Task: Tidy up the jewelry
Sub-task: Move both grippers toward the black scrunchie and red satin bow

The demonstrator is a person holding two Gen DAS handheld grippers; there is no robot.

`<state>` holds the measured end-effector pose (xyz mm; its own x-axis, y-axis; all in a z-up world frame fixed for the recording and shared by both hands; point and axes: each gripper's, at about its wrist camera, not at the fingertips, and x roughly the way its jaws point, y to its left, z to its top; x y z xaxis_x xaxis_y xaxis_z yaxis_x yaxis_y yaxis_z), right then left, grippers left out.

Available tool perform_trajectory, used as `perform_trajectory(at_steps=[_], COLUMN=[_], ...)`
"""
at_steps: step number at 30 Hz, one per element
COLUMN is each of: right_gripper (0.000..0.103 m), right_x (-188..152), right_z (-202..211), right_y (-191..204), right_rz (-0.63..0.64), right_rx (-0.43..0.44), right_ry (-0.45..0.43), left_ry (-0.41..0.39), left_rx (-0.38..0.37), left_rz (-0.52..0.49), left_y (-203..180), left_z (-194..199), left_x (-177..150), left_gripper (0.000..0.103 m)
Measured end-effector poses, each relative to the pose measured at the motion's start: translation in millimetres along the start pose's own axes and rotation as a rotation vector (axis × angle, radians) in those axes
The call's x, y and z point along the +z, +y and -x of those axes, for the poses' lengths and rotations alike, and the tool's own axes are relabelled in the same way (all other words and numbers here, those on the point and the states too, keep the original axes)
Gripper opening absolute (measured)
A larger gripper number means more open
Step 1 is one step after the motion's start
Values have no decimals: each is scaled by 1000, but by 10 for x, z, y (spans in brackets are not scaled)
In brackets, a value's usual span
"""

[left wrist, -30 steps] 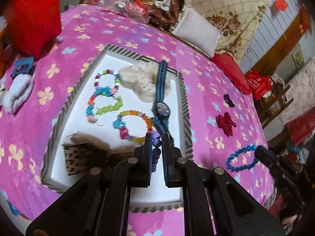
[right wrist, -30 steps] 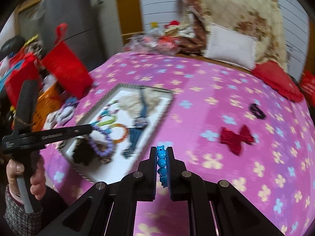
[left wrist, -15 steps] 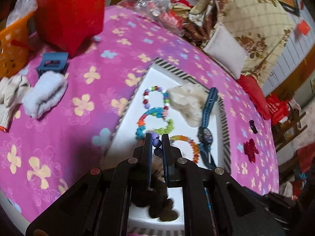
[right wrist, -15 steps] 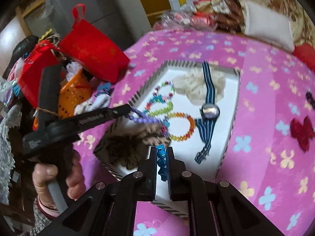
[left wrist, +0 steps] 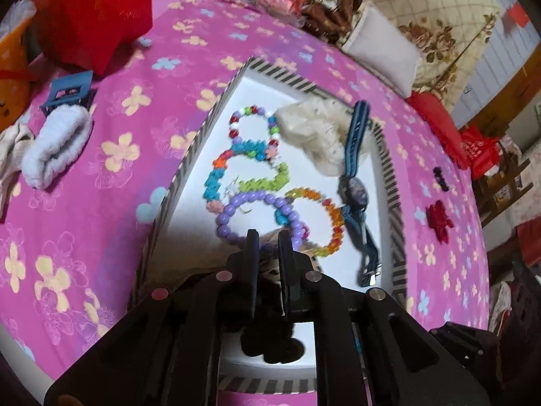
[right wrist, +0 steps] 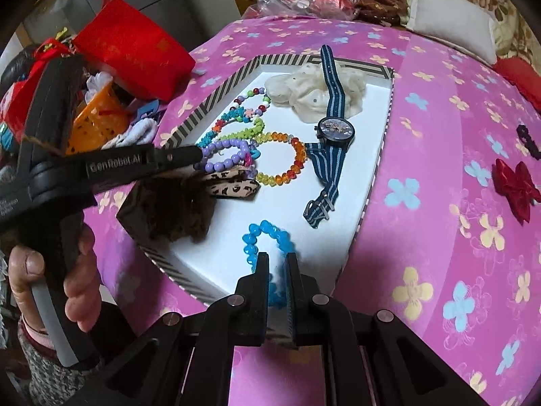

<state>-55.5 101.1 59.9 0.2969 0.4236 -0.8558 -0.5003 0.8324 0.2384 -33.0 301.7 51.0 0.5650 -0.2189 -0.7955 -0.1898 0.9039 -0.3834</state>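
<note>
so both claws sit over the striped tray: left claw parted above the purple bracelet, right claw loosely around the blue bracelet, not pinching it.

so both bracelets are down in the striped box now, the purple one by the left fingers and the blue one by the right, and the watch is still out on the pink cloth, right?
Not quite: the watch is not on the pink cloth. The right wrist view shows it inside the striped box, its strap draped over the cream scrunchie. The rest holds: the purple bracelet lies by the left fingers, the blue bracelet by the right fingers.

Bare tray floor between leopard bow, watch strap.
</note>
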Motion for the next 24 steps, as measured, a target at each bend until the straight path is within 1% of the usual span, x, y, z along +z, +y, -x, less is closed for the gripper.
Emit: perform_trajectory(at_steps=[1,2,3,4,5,6,9,13,17,19,22,24], right_gripper=[8,13,24,30,39,42,42,42,42,42,42,42], right_x=[-11,-21,-35,-43,-53,-63,-96,-173,-286,-332,-327,-258], right_z=[19,35,63,102,153,209,363,548,685,770,867,915], right_y=[8,11,1,-14,-34,-63,-221,-589,-1161,-1540,-2009,-2342], right_rz=[11,17,19,17,14,8,-16,-73,-158,-216,-288,-339], right_rx=[-14,-24,-29,-32,-36,-44,-68,-137,-249,-317,-384,-418], right_ry=[-7,-12,-22,-37,-56,-75,-107,-131,-130,-133,-131,-124], left_ry=[-16,-35,-63,-89,-113,-137,-182,-202,-207,-205,-183,-157], left_rx=[-20,-40,-55,-65,-71,-75,-89,-86,-112,-140,-168,-185], left_rz=[5,9,14,15,10,2,-11,-52,-138,-184,-234,-253], left_y=[-6,-11,-17,-27,-47,-75,-157,-377,-752,-951,-1239,-1410], left_z=[25,61,107,146,188,231,310,347,402,424,428,388], left_x=[7,9,12,15,19,21,15,-63,-235,-331,-482,-586], left_gripper=[24,38,43,48,48,48,51,51,52,52,53,57])
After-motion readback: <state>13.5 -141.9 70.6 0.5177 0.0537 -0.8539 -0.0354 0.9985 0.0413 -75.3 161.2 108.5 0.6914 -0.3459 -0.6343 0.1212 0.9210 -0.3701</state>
